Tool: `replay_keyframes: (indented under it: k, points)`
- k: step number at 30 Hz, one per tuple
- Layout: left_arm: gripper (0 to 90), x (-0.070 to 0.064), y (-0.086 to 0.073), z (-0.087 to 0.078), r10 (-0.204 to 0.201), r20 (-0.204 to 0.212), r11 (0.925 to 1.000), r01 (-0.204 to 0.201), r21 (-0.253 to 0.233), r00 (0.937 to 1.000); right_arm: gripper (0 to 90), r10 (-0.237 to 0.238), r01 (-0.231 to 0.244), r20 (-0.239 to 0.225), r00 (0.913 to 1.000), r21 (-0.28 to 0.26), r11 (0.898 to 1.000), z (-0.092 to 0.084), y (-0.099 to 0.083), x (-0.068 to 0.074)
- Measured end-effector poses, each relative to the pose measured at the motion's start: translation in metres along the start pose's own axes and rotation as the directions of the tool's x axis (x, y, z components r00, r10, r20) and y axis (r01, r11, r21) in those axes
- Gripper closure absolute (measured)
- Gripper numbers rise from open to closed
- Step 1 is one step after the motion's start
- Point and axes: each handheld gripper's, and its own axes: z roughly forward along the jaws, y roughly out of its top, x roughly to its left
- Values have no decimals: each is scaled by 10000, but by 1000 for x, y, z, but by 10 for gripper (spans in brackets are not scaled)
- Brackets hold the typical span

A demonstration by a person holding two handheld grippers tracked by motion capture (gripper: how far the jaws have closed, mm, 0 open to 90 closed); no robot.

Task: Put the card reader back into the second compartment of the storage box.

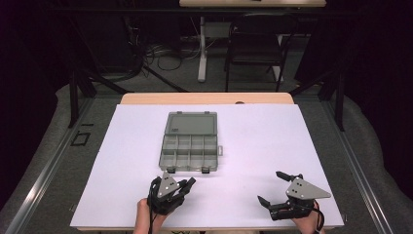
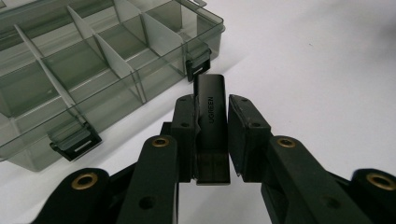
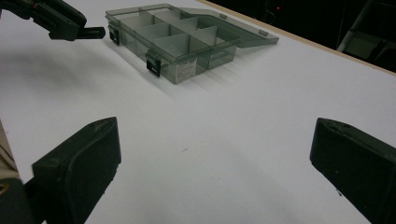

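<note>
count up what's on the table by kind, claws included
clear grey divided box, lid open: 1
small black adapter, held in the left claw: 1
claws: 2 (left, and right claw standing open with nothing in it)
total: 4

A: The white desk is brightly and evenly lit from above, while the room behind stays dark.

B: Yes; shadows are soft. In the gripper views the near black jaws blur slightly, and the clear box shows mild glare.
</note>
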Motion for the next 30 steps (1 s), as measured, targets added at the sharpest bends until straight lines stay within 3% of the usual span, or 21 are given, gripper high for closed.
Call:
replay_keyframes:
  k: [30]
  points:
    - [734,22,11,-14,-365,-579,9982,336,-505,9977,16,-54,54,-32,10000,51,10000,1,0,-1]
